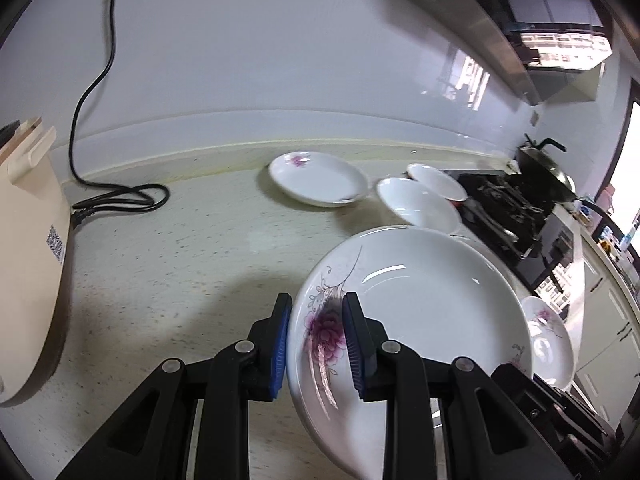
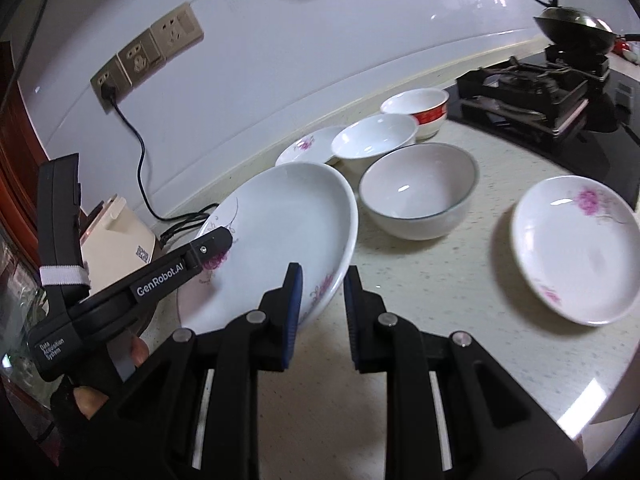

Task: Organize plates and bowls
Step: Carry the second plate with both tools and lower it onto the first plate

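Observation:
A large white plate with a purple flower hangs tilted above the counter, held from two sides. My left gripper is shut on its flowered rim; the right wrist view shows that gripper at the plate's left edge. My right gripper is shut on the near rim. On the counter stand a grey-rimmed bowl, a white bowl, a red-patterned bowl, a floral plate by the wall and another floral plate at the right.
A black gas stove with a wok borders the counter on the right. A beige appliance stands at the left, and its black cord runs up to the wall sockets.

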A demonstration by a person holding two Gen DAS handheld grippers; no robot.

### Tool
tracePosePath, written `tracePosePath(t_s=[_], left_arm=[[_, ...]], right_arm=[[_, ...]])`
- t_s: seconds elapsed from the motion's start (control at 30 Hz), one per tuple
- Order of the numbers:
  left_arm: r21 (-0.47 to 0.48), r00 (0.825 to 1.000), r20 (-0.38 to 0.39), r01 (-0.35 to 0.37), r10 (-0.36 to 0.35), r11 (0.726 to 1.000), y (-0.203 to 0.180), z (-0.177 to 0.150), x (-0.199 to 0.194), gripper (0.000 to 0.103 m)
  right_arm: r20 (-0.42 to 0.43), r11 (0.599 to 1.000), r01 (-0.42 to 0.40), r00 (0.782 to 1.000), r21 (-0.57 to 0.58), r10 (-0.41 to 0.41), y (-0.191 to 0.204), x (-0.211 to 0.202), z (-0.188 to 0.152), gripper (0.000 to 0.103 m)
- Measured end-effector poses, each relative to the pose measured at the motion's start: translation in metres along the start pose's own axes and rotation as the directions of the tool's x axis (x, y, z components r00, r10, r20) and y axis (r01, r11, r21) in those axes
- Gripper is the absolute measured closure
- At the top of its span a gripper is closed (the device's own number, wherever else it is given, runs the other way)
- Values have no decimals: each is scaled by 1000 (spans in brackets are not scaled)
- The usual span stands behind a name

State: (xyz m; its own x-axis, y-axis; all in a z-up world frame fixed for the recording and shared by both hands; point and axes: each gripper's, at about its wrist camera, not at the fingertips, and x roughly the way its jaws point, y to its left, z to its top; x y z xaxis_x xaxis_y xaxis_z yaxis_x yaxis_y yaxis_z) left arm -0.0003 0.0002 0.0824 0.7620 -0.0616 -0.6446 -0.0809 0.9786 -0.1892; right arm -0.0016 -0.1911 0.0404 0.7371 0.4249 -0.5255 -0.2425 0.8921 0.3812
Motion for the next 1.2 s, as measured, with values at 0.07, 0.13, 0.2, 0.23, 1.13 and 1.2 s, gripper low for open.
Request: tracePosePath(t_s=[0.07, 0.13, 0.2, 0.23, 1.13, 1.2], left_arm=[[10, 1000, 13, 16, -16, 1000, -6, -2, -4, 76], [20, 999, 30, 35, -35, 999, -16, -3, -11, 76], [34, 998, 44, 42, -44, 999, -24, -4, -16, 76], [41, 998, 52, 40, -43, 998, -29, -4, -17, 76], [222, 987, -70, 158, -146, 962, -211, -29, 16, 75], [232, 986, -87, 158, -141, 960, -220, -33, 24, 75]], right_arm=[[17, 1000, 6, 1000, -1, -6, -4, -12, -1, 79], [36, 1000, 12, 999, -5, -12, -9, -24, -3, 79], [45, 1000, 13, 999, 0, -13, -15, -34, -5, 79], [49, 1000, 12, 999, 4, -12, -18, -37, -5, 79], [118, 961, 123, 981, 249, -157, -175, -118, 10, 79], [105, 957, 131, 981, 258, -163, -184, -116, 9, 79]])
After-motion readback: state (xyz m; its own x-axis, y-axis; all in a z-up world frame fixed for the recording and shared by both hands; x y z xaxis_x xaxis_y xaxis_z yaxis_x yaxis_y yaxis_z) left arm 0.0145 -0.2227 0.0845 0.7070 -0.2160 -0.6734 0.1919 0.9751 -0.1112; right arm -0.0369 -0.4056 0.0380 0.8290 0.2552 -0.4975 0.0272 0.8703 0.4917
